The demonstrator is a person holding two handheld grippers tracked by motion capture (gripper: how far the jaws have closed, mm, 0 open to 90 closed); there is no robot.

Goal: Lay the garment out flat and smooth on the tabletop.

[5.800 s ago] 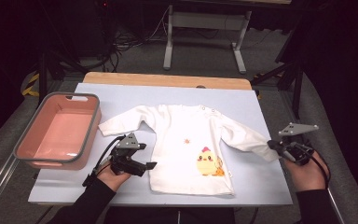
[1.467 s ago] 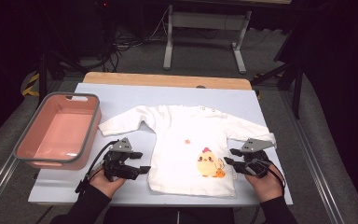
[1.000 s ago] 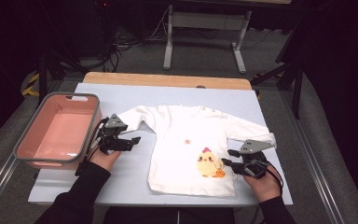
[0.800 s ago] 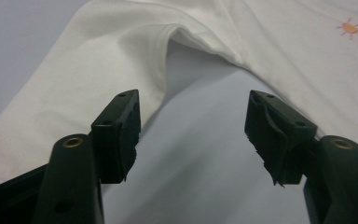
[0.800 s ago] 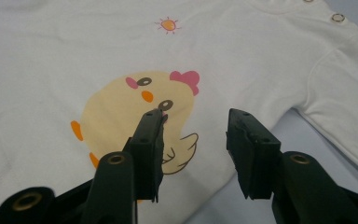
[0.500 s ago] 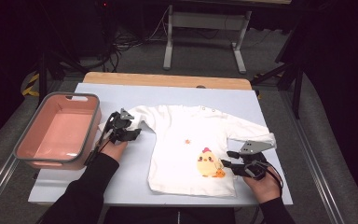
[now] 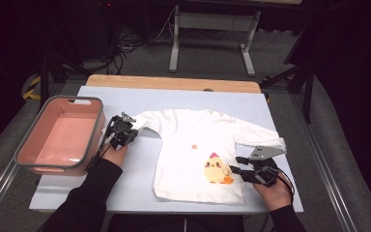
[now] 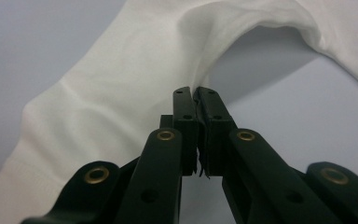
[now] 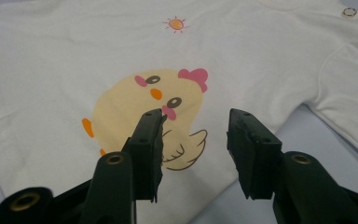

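**Shirt sleeve pinched as second gripper waits over the chick print**

Shirt (image 7: 200,154), white and long-sleeved, lies flat in the middle of the pale blue counter (image 7: 140,179), its front facing up with a yellow chick print (image 7: 216,169) near the hem and a small orange sun (image 7: 193,145) above it. At the garment's left sleeve (image 7: 147,123), the left gripper (image 7: 128,131) has just been closing its fingers (image 8: 182,116), and in the left gripper view they stand pressed together on a fold at the sleeve's edge, white cloth caught between the tips. The right gripper (image 7: 235,165) rests at the shirt's lower right edge, just beside the chick print; in the right gripper view its fingers (image 9: 149,140) stand apart above the fabric with nothing between them, one tip over the chick's body and the other over plain white cloth near the hem. The right sleeve (image 7: 261,140) stretches out toward the counter's edge beyond that gripper. A pink tub (image 7: 29,154) with a grey rim sits at the counter's left side, near the left gripper but apart from the shirt.
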